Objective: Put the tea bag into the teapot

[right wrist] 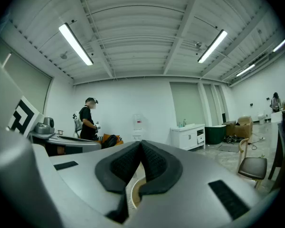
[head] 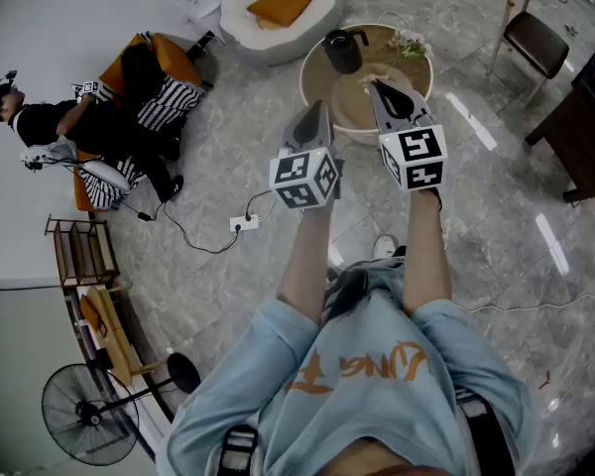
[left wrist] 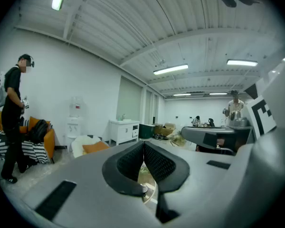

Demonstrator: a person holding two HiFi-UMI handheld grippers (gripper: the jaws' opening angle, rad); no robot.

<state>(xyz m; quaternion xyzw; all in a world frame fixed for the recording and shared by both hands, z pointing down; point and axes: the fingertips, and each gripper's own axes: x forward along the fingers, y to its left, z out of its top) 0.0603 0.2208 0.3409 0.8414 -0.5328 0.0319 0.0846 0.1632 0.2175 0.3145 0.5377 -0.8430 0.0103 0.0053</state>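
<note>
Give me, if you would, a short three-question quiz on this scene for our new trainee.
1. True or false: the right gripper has a tea bag clamped between its jaws.
2. Short answer: how do the jaws of the left gripper stand?
3. Where is the dark teapot? A) held by the left gripper; B) standing on the round table; C) held by the right gripper.

Key: 1 false, as its jaws are shut on nothing. 2 Shut, with nothing between them. 3 B.
</note>
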